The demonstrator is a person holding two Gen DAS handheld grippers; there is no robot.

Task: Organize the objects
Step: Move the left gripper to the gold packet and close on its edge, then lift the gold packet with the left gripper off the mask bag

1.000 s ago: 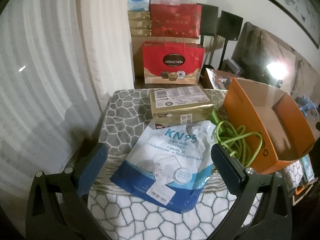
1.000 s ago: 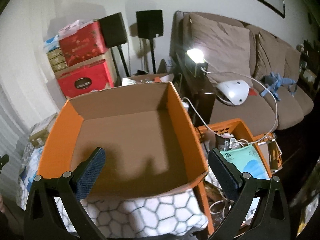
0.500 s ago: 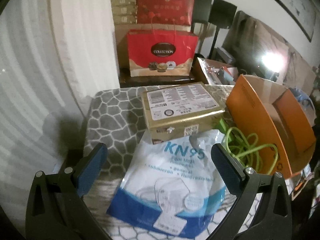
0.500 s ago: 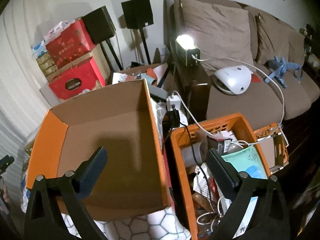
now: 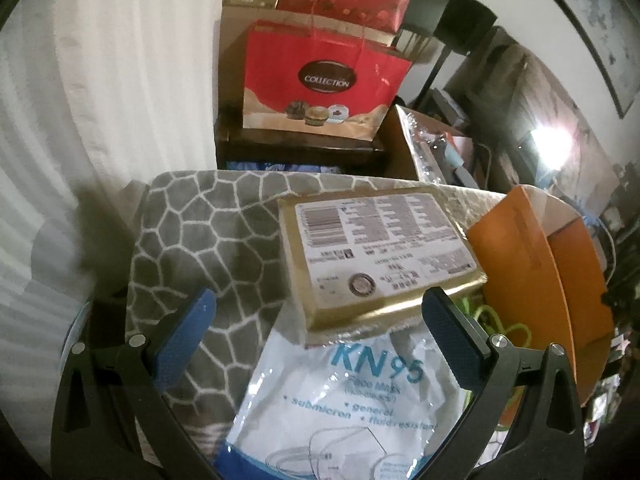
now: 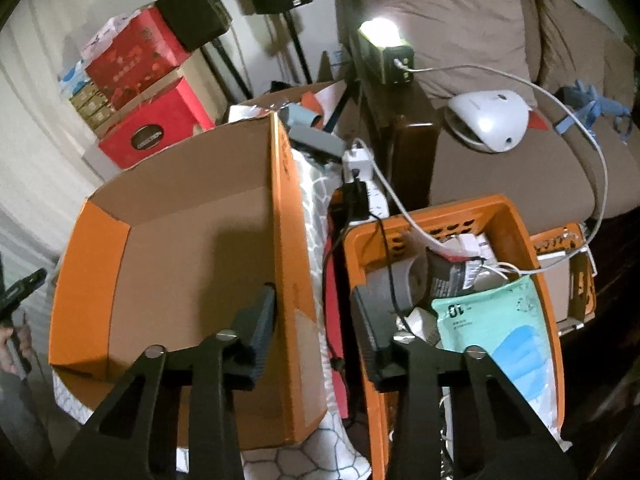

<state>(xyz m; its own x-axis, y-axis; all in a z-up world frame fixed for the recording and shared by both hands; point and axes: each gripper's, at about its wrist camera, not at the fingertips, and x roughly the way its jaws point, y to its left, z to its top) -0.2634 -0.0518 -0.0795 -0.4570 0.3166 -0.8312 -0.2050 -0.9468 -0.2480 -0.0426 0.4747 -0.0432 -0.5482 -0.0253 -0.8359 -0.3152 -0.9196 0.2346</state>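
- Left gripper: I see its jaws spread wide and holding nothing, hovering over the near end of the gold box and the mask pack.
- Right gripper: I see its jaws part-way closed astride the right wall of the orange cardboard box; whether the pads touch that wall I cannot tell.
- Gold box: label face up, at 12 o'clock from the left gripper, its near edge lying on the KN95 mask pack.
- Green cord: at 3 o'clock of the gold box, between it and the orange cardboard box.
- Surface: grey blanket with a white pebble pattern, bearing all of the above.
- Orange plastic crate: at 3 o'clock of the cardboard box, full of packets and cables.
- Room, left view: red gift bag at 12 o'clock; white curtain at 10 o'clock.
- Room, right view: brown sofa at 1 o'clock, a lit lamp beside it.
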